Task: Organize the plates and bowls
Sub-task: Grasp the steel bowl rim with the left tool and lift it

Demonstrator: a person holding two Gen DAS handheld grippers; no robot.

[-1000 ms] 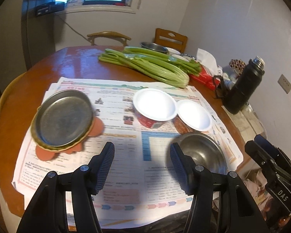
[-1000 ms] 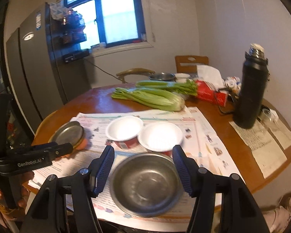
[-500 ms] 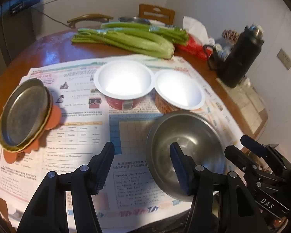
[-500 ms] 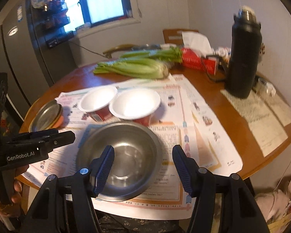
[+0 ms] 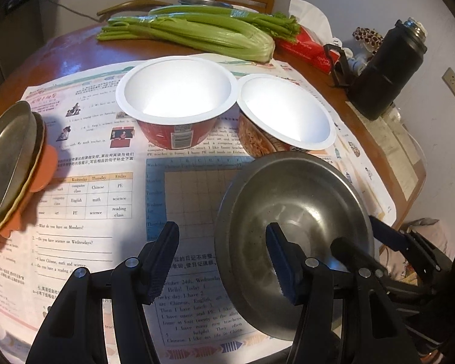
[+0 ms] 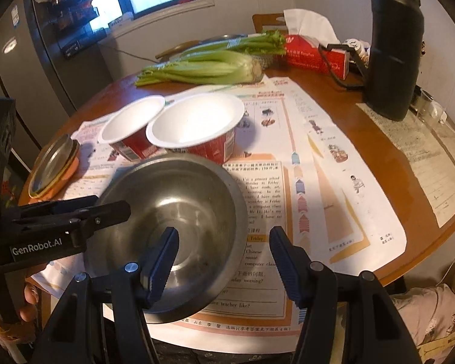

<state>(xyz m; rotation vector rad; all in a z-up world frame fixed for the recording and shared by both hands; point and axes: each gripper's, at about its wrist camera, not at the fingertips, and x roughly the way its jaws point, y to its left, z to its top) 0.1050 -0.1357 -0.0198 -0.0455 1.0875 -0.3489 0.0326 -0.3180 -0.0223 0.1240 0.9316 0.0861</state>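
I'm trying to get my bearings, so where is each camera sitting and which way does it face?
Left wrist: on the left gripper, facing across the table; its open fingers straddle the steel bowl's left rim.
Right wrist: on the right gripper, facing the same way, open across the bowl's right rim; the person's fingers show lower left.
Shared: steel bowl, two paper bowls, celery, black flask.

1. The near edge of the paper (image 5: 85, 236) is blocked by the steel bowl (image 5: 291, 230).
2. Behind it, passage is barred by two touching cups (image 5: 179, 91).
3. Bare paper is left between bowl and plates (image 5: 6, 163).
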